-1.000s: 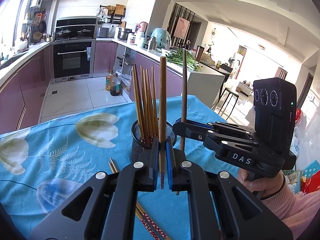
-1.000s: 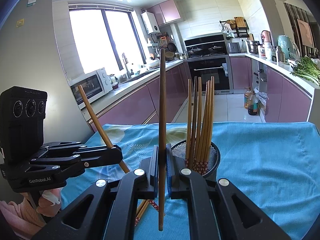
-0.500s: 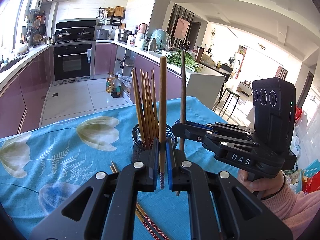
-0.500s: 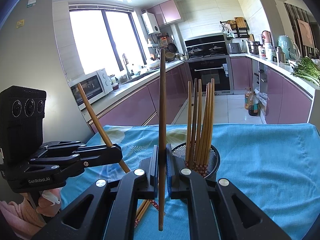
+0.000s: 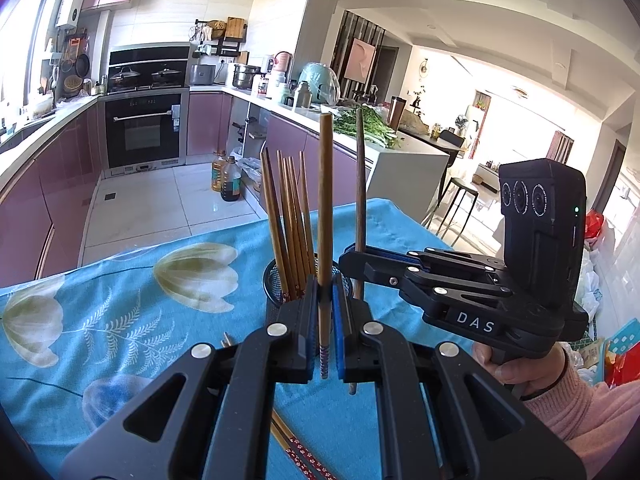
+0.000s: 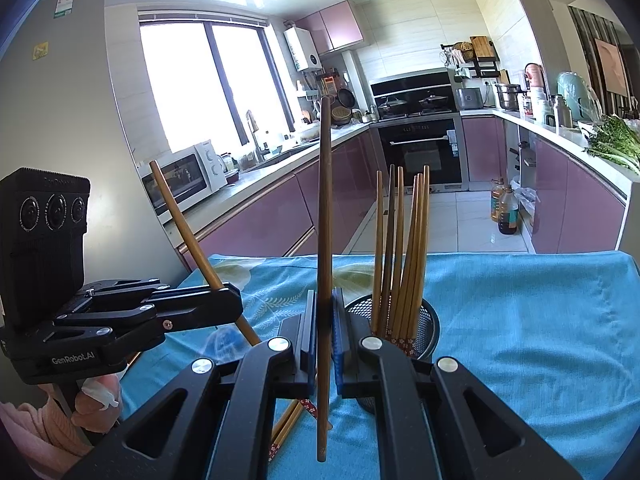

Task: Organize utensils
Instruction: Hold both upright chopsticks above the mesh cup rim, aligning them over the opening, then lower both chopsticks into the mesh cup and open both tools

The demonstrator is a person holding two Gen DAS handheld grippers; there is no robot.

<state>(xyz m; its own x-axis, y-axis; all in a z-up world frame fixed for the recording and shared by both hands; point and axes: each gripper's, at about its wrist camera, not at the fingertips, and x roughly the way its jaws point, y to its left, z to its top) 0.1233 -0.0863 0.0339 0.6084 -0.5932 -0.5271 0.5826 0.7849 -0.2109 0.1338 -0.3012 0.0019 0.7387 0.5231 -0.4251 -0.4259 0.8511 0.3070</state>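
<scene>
In the left wrist view we see our left tool (image 5: 325,320) at bottom centre, clenched on one brown chopstick (image 5: 325,208) that stands upright between its blue pads. Just behind the tool, in mid-frame, the black mesh holder (image 5: 274,284) carries a bundle of chopsticks (image 5: 290,224). To the right our right tool (image 5: 352,258) grips a darker chopstick (image 5: 360,184), also upright, beside the holder's rim.

In the right wrist view that darker chopstick (image 6: 325,240) runs through the clamped pads of the right tool (image 6: 325,344) at centre, with the holder (image 6: 430,328) just right of it. At left the left tool (image 6: 230,300) holds its chopstick (image 6: 188,236) tilted. Loose chopsticks (image 6: 286,424) lie on the blue tabletop (image 6: 540,320) below.
</scene>
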